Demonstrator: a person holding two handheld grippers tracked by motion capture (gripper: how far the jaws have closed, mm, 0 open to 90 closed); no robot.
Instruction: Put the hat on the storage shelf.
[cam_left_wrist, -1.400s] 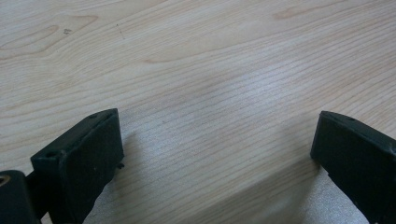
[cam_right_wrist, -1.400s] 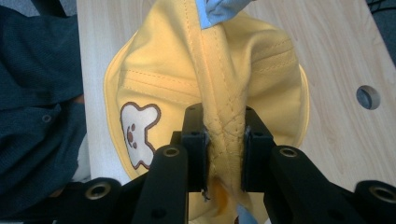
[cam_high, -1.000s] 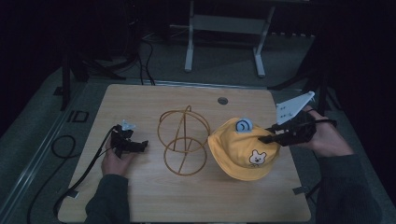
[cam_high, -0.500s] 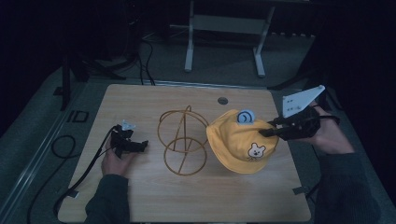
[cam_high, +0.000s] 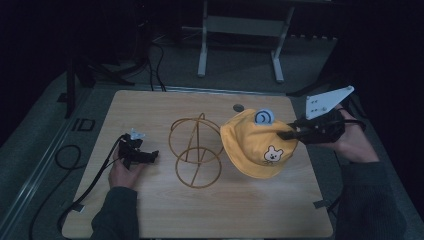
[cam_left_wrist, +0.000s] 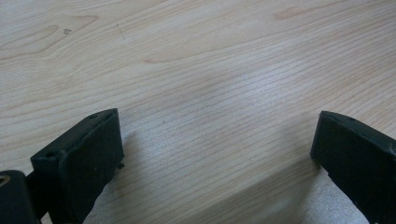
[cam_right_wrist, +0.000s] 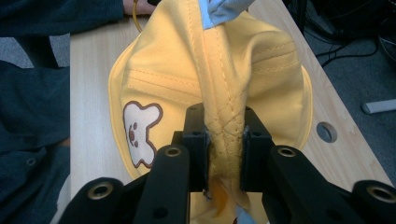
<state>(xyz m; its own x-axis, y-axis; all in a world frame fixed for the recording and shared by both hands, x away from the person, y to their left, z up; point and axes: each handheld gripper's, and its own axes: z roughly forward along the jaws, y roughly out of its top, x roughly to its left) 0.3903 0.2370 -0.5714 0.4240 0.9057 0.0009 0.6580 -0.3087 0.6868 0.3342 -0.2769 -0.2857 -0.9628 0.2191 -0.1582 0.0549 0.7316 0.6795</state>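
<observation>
Table (cam_high: 165, 210) front bare | right tool (cam_right_wrist: 223, 140) pinching hat (cam_high: 252, 145) – near right edge | left tool (cam_left_wrist: 212, 154) wide

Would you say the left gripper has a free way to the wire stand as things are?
Probably yes: the left gripper rests open on bare table beside the wire stand, nothing between.

Yellow hat (cam_right_wrist: 224, 88): pinched fold hides its crown; lower brim lost behind right tool (cam_right_wrist: 223, 158). Blue patch (cam_right_wrist: 222, 9) cut by top edge. Left tool (cam_left_wrist: 215, 158): both jaws cropped at bottom edge. Table (cam_high: 165, 107) surroundings too dark to read.
</observation>
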